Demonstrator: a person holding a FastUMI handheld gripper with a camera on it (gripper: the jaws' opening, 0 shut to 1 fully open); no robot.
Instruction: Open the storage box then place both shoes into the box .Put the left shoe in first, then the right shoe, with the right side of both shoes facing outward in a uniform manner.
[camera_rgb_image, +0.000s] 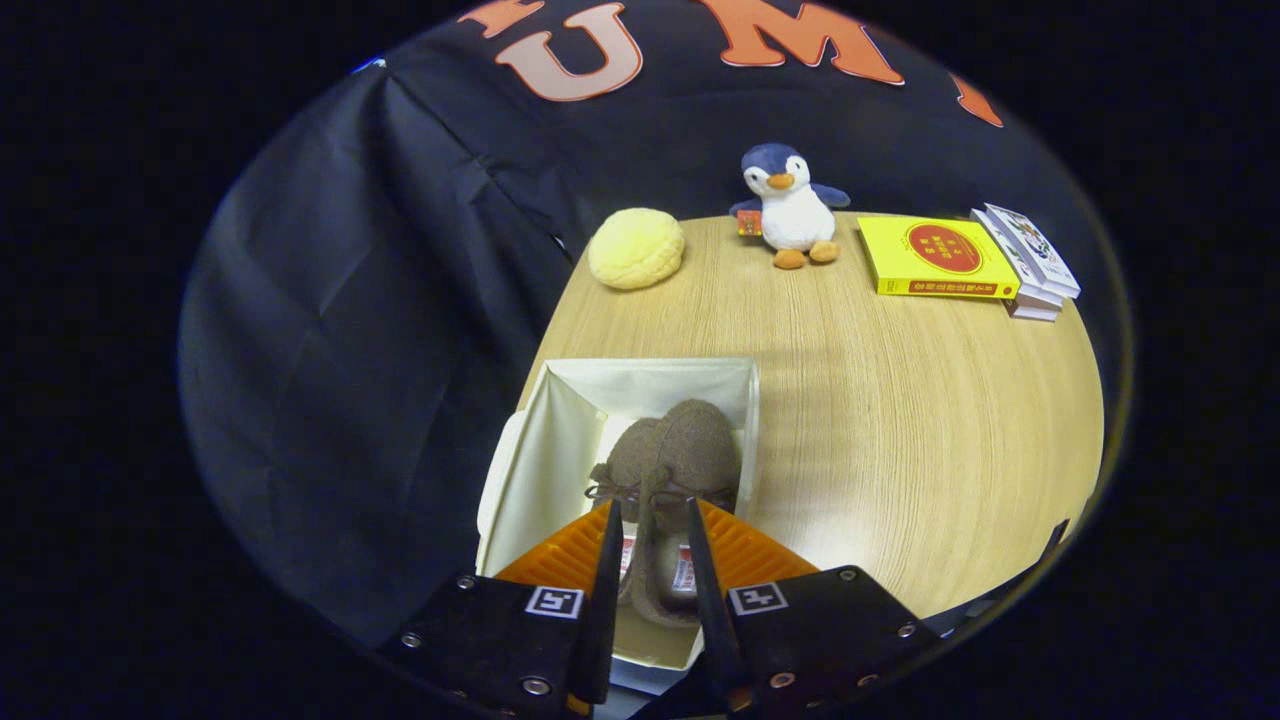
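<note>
Black cloth wall all round the back and left, and in front of it a pale wood-grain surface (900, 440) with plenty of bare room on the right half. Biggest thing on it is the storage box (560, 440), already open, white inside, sitting at the surface's left edge. Inside it I can see brown felt shoes (672, 455), toes pointing away from the claw, laces up. It looks like two side by side, though honestly I can't be sure where one ends and the other starts.

The claw (652, 570) hangs right over the heel end, its fingers spread narrowly with the heel opening between them. Whether they're pinching the shoe or just clear of it, I can't tell.

If this is the second shoe going in, I'd seat it flat beside the first, same way round, then spread the fingers before lifting straight up so nothing snags the laces.

Further back: a yellow book (935, 258) next to a small stack of books (1035, 262), a plush penguin (790, 205), and a yellow bun-shaped cushion (636, 248).
</note>
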